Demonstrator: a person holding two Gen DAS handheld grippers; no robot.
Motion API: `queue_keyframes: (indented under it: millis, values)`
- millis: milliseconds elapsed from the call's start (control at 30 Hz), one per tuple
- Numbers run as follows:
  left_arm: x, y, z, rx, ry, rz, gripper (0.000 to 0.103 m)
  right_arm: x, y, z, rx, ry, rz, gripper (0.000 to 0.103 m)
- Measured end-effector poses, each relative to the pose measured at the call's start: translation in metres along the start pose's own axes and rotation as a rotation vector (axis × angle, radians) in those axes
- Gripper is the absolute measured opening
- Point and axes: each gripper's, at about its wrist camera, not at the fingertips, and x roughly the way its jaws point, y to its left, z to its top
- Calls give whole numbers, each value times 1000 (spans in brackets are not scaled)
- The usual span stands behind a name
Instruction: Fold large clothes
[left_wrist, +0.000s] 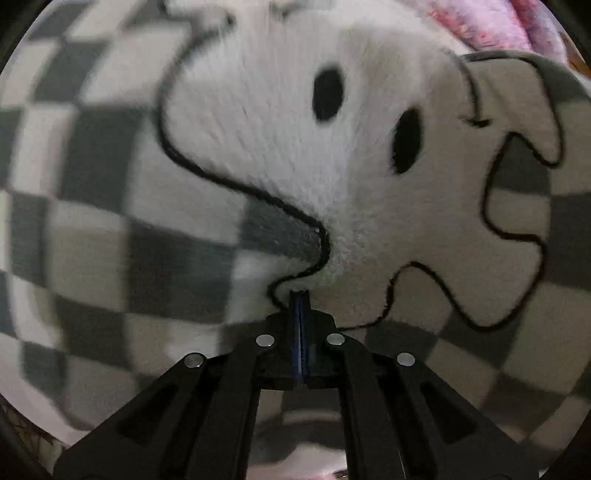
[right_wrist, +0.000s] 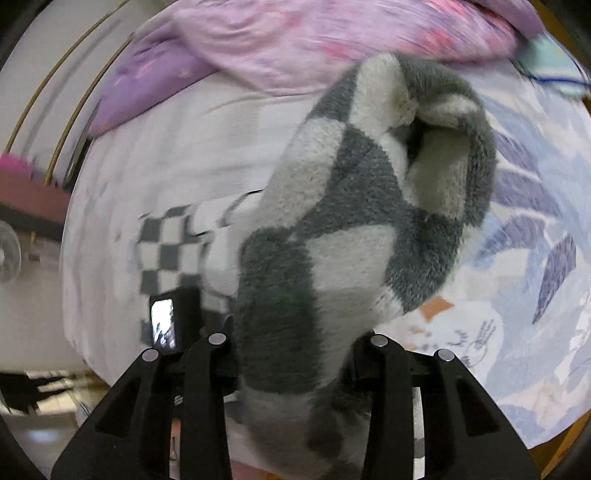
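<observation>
- While gathered into a thick bunch, checkered fleece garment (right_wrist: 332, 229) rising up through the right wrist view, grey and cream squares, far end folded over on itself.
- Clamped on that bunch: right gripper (right_wrist: 295, 354), jaws part-way apart with the plush filling the gap between them.
- Beyond the bunch on its left, more of the same checkered cloth spread flat on the bed.
- Seen from the left wrist view, same garment (left_wrist: 92, 229) filling nearly the whole frame, with a white appliqué figure (left_wrist: 288, 147) outlined in black and bearing two black oval eyes.
- Left gripper (left_wrist: 300, 295) drawn narrow, blue pads pressed together, tips at the black outline on the lower edge of that figure; cannot tell whether any cloth is pinched.
- Under the garment, pale bedsheet (right_wrist: 155, 170); to the garment's right, a blue leaf-print cover (right_wrist: 535, 229).
- Beyond the garment, a crumpled pink-purple blanket (right_wrist: 295, 40).
- Left of the garment, low down, a small lit screen (right_wrist: 162, 325).
</observation>
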Motion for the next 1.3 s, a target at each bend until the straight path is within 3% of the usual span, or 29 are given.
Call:
queue_keyframes:
  millis: [167, 333, 400, 533, 633, 733, 767, 800, 833, 933, 1033, 1100, 1200, 1267, 1300]
  values:
    - [-73, 42, -5, 56, -19, 37, 3, 19, 79, 12, -18, 38, -28, 34]
    - [-138, 119, -9, 70, -98, 86, 3, 64, 140, 19, -12, 82, -34, 35]
    - [-145, 131, 29, 63, -112, 122, 3, 91, 167, 19, -44, 105, -61, 35]
    - [-151, 164, 24, -26, -109, 148, 3, 136, 212, 18, -97, 192, -51, 35]
    - [-162, 196, 21, -96, -92, 169, 3, 157, 237, 18, -175, 291, 14, 50]
    - [-163, 208, 21, -117, -66, 163, 7, 159, 237, 21, -200, 306, -16, 58]
    - [-164, 213, 19, -118, -62, 162, 11, 154, 232, 22, -174, 303, 30, 74]
    - [-166, 223, 20, -119, -55, 162, 27, 149, 225, 23, -131, 303, 98, 88]
    - [-165, 222, 19, -119, -49, 164, 48, 139, 214, 24, -71, 302, 167, 89]
    - [-163, 206, 12, -86, -63, 135, 54, 110, 206, 28, -81, 247, 234, 89]
    - [-156, 203, 7, -104, -76, 94, 59, 87, 198, 31, -134, 202, 184, 89]
    - [-152, 192, 11, -99, -86, 9, 65, 81, 186, 33, -133, 191, 149, 89]
    - [-133, 174, 21, -83, -75, -99, 90, 84, 164, 36, -90, 185, 99, 89]
    - [-110, 168, 24, -103, -13, -133, 89, 91, 151, 36, -34, 180, 88, 89]
    - [-96, 166, 24, -123, 28, -139, 75, 90, 144, 37, -13, 178, 87, 89]
